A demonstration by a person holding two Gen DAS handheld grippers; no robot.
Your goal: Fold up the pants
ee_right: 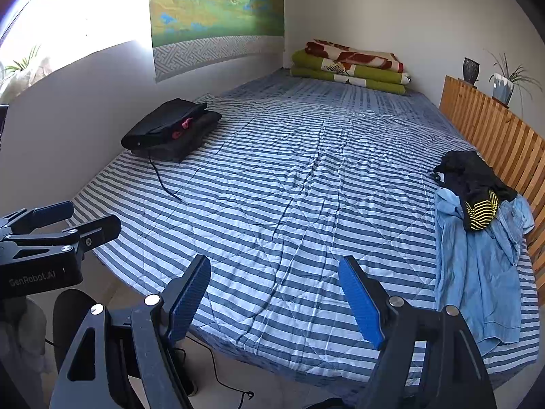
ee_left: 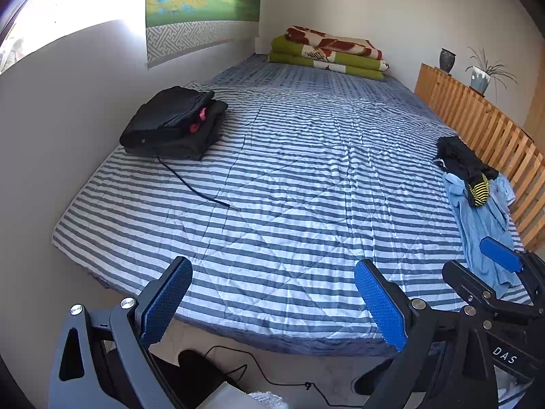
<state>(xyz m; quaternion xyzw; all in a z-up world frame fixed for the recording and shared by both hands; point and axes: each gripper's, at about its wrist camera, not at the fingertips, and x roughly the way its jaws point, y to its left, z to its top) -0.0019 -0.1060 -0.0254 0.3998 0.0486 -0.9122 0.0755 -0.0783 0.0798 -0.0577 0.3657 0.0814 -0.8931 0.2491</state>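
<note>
We count one bed (ee_right: 289,177) under a single striped quilt. At its far edge lies one stack of three folded blankets (ee_right: 351,66). Near the left edge sits one pile of folded dark garments (ee_right: 170,129), seemingly two or three pieces, with one black cord (ee_right: 163,180) trailing from it. By the right edge lie two loose garments: one black (ee_right: 466,173), one light blue (ee_right: 477,272). On the wooden rail (ee_right: 494,129) stand one vase (ee_right: 471,70) and one potted plant (ee_right: 504,85). Two grippers show, each with two fingers.

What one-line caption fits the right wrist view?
Open right gripper faces striped bed quilt; unfolded light-blue pants lie at right, untouched.
</note>
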